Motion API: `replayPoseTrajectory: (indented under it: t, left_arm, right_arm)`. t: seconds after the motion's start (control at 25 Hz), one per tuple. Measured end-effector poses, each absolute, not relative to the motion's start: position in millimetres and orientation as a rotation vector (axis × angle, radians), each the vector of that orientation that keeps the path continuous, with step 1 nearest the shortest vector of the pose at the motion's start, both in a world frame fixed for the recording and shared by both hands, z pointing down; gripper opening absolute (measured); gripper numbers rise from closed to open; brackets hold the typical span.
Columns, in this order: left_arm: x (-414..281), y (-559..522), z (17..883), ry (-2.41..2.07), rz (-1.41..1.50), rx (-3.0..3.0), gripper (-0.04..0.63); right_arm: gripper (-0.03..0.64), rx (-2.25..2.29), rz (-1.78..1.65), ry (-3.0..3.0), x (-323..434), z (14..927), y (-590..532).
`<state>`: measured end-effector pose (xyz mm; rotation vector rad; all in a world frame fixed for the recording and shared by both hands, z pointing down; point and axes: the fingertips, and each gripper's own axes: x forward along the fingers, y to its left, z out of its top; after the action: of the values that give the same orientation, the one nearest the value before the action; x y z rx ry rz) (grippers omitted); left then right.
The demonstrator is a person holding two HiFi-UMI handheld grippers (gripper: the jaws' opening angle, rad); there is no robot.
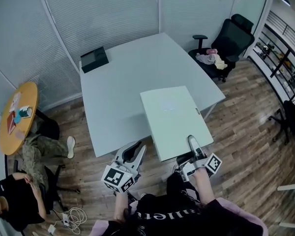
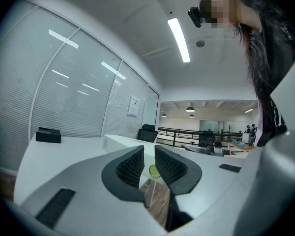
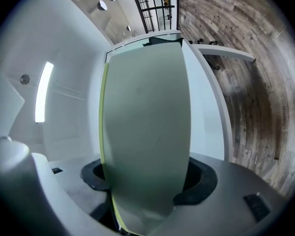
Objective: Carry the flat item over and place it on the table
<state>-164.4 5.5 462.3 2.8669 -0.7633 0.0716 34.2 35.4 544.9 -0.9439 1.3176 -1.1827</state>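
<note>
The flat item is a pale green board (image 1: 174, 117) that hangs tilted over the near right corner of the white table (image 1: 118, 82). My right gripper (image 1: 192, 142) is shut on the board's near edge. In the right gripper view the board (image 3: 145, 122) fills the middle and stands between the two dark jaws of my right gripper (image 3: 147, 173), hiding the pads. My left gripper (image 1: 132, 155) hovers off the table's near edge, left of the board. Its jaws (image 2: 148, 167) stand slightly apart with nothing between them.
A black box (image 1: 94, 59) lies at the table's far left corner. A black office chair (image 1: 231, 38) with clothes on it stands at the far right. A round yellow table (image 1: 17, 114) and a seated person (image 1: 19, 191) are at the left, over wood flooring.
</note>
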Motion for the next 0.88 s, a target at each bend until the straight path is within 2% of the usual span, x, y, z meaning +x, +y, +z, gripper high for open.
replayPoseTrajectory:
  t: [0.48,0.88]
  left_arm:
    - [-40.8,-67.5,457.4,-0.907,0.134,2.832,0.083]
    - [-8.8,-87.5,463.4,-1.049,0.201,2.794,0.083]
  right_arm:
    - [0.319,-0.948,-1.263,1.387,154.3,558.3,-39.5]
    - [0.319,-1.008,-1.296,1.444,209.6,576.3,-85.7]
